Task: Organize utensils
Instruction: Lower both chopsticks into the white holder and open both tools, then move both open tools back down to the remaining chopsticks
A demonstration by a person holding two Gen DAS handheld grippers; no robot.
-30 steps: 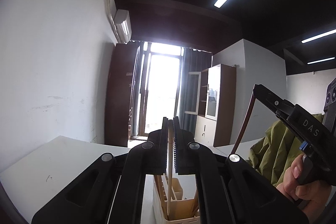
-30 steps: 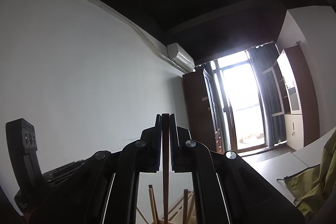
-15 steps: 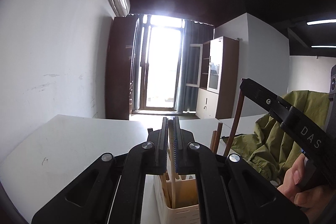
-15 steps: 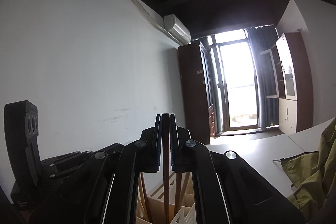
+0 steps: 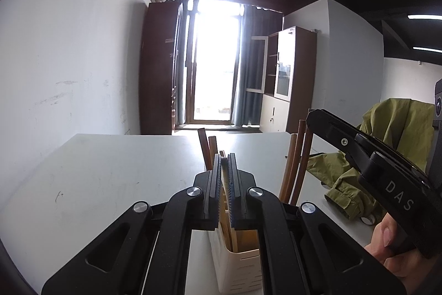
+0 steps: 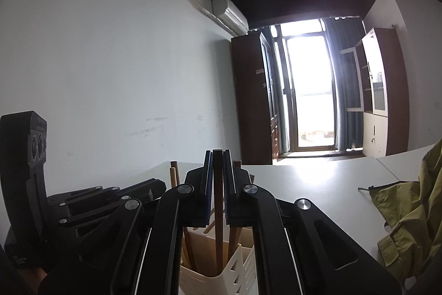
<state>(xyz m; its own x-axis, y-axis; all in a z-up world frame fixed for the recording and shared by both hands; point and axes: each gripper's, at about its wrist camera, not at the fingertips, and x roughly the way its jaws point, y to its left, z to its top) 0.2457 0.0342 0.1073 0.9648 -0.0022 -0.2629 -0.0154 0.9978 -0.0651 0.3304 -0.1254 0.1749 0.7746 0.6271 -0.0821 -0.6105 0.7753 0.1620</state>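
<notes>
A cream slotted utensil holder [image 5: 240, 264] stands on the white table just below both grippers; it also shows in the right wrist view [image 6: 210, 278]. My left gripper [image 5: 224, 170] is shut on a pale wooden utensil [image 5: 225, 212] whose lower end reaches into the holder. My right gripper [image 6: 217, 165] is shut on a dark brown wooden stick [image 6: 218, 228] that stands upright in a holder compartment. Several other wooden handles [image 5: 205, 145] stick up from the holder. The right gripper's body [image 5: 386, 179] shows at the right of the left wrist view.
The white table [image 5: 110, 170] stretches toward a bright balcony door. An olive green jacket [image 5: 386, 145] lies on the table's right side, also seen in the right wrist view [image 6: 408, 217]. A white wall runs along the left.
Both grippers have tilted downward and lowered over the holder. The table and holder have come into view, and both held utensils have gone deeper into the holder.
</notes>
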